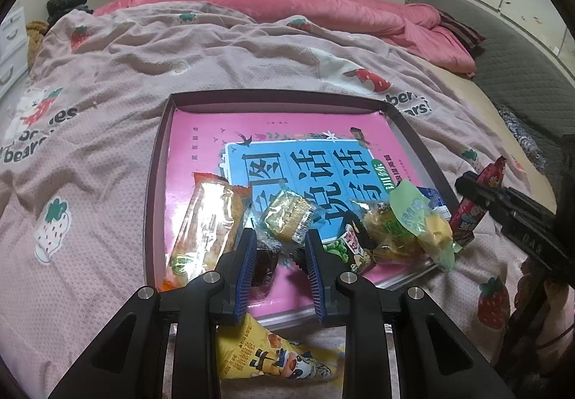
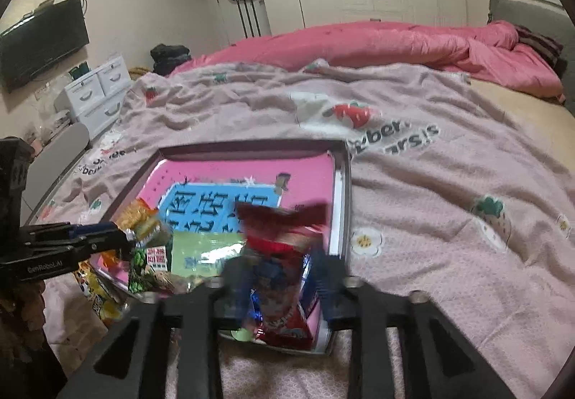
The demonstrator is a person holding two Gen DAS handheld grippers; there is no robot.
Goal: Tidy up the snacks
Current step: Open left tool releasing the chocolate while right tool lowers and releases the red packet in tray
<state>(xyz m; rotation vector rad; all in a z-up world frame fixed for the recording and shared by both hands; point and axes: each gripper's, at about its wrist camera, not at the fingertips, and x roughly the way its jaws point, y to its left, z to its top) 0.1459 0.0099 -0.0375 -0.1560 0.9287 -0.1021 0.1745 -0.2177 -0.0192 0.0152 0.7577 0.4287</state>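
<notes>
The red packet (image 2: pixel 284 276) stands between my right fingers (image 2: pixel 248 276), over the tray's near right corner; blur hides whether they pinch it, so I cannot tell my grip. In the left view the right gripper (image 1: pixel 478 183) seems closed around that packet. I judge I am carrying it in to join the others. My left gripper (image 1: pixel 278 255) hangs half open and empty above the biscuit (image 1: pixel 287 217). The tray (image 1: pixel 158 147) lies on the bed (image 1: pixel 107 75); a yellow packet (image 1: pixel 269 356) waits outside. Next: lower, release inside the rim.
</notes>
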